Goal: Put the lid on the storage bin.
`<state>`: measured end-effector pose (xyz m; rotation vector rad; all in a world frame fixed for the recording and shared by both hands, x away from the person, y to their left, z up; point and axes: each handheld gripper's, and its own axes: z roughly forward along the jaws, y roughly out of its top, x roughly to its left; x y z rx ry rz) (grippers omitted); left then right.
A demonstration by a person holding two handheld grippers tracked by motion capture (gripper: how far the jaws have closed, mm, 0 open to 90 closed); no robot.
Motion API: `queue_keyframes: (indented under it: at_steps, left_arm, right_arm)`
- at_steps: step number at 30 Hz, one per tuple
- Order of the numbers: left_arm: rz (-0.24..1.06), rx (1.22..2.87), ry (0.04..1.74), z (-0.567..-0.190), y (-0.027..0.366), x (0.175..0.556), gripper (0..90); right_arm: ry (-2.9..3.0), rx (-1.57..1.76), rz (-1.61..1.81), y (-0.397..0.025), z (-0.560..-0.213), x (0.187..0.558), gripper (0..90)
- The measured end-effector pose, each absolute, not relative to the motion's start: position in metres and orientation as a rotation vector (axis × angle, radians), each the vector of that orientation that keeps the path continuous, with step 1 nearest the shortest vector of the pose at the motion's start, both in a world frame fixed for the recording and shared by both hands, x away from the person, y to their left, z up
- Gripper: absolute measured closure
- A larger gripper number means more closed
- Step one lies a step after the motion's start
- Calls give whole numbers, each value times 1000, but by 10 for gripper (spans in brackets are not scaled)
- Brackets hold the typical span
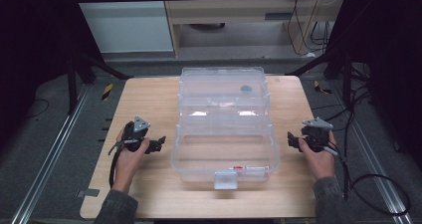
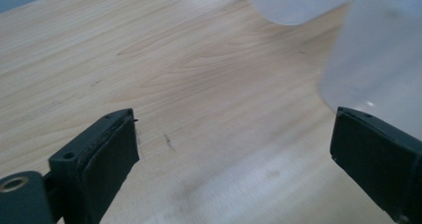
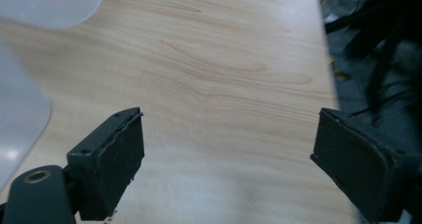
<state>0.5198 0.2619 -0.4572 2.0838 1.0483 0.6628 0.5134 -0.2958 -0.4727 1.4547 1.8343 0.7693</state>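
left gripper [image 1: 160, 144] lower left of high view, jaws spread wide, holding nothing, close to clear box's left wall, not touching. right gripper [image 1: 291, 140] lower right, jaws likewise wide apart, empty. clear plastic box [image 1: 224, 157] centre frame, lid flipped open toward top, translucent, rounded corners, latch tab at near edge. table [image 1: 149, 97] pale wood grain, matte. black rubbery pads [image 2: 107, 157].

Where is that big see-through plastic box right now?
In the high view, the clear box sits mid-table with its lid open, between the left gripper and the right gripper.
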Motion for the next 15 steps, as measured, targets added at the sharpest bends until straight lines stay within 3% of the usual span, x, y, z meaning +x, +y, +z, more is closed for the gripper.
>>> queue_keyframes:
  at_steps: [4,8,15]
  left_arm:
    - [656,2086,999,-443,266,502,41]
    - [668,2069,916,-417,264,484,41]
    - [652,2119,771,-374,243,465,41]
  right_arm:
    - [1877,1314,648,-296,-450,489,106]
    - [1943,1171,574,-283,-399,470,86]
    - [2082,1062,566,-259,-335,473,100]
